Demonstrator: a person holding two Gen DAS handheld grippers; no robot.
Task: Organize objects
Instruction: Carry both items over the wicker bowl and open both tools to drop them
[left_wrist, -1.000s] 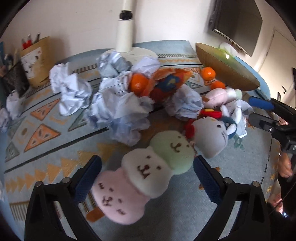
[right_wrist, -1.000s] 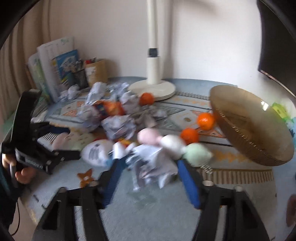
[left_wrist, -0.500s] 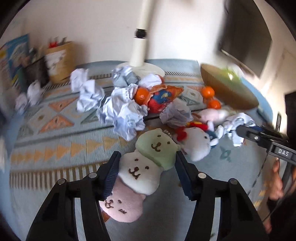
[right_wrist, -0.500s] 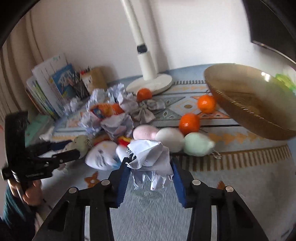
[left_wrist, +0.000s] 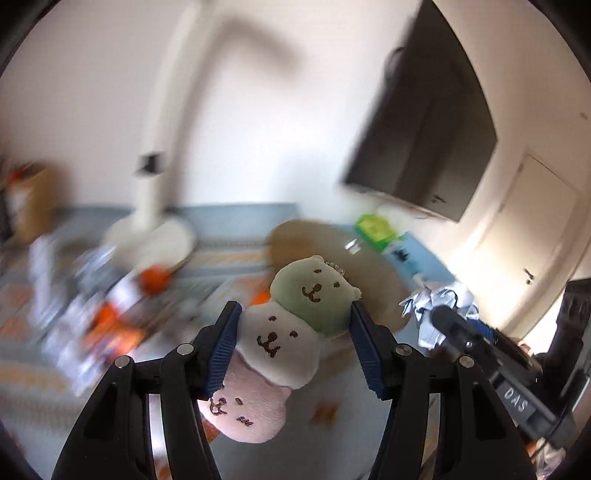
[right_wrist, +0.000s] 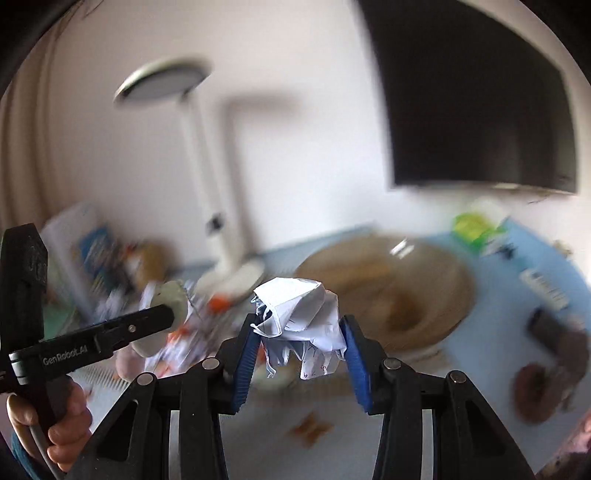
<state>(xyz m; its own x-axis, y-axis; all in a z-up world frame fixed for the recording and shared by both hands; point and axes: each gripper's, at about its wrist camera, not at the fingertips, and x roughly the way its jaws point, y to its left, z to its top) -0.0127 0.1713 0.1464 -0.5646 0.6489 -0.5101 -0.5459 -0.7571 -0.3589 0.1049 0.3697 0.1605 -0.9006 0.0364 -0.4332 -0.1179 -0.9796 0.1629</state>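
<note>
My left gripper (left_wrist: 293, 345) is shut on a three-ball plush toy (left_wrist: 284, 332) of green, white and pink faces, held up off the rug. The blue pads press on its white and green balls. In the right wrist view my right gripper (right_wrist: 299, 354) is shut on a crumpled paper ball (right_wrist: 301, 317), also lifted. Each gripper shows in the other's view: the right one with its paper (left_wrist: 439, 310) at the right, the left one (right_wrist: 92, 343) at the left in a person's hand. A brown bowl (right_wrist: 436, 295) lies beyond both, blurred.
Blurred by motion, a heap of paper balls, oranges (left_wrist: 153, 278) and toys covers the patterned rug at the left. A white lamp base (left_wrist: 155, 240) stands behind it. A dark screen (right_wrist: 480, 99) hangs on the wall. Books and a pen holder (right_wrist: 92, 254) are at the far left.
Both grippers closed on their loads, the left on the plush toy and the right on the paper ball, then rose off the rug and swung toward the bowl.
</note>
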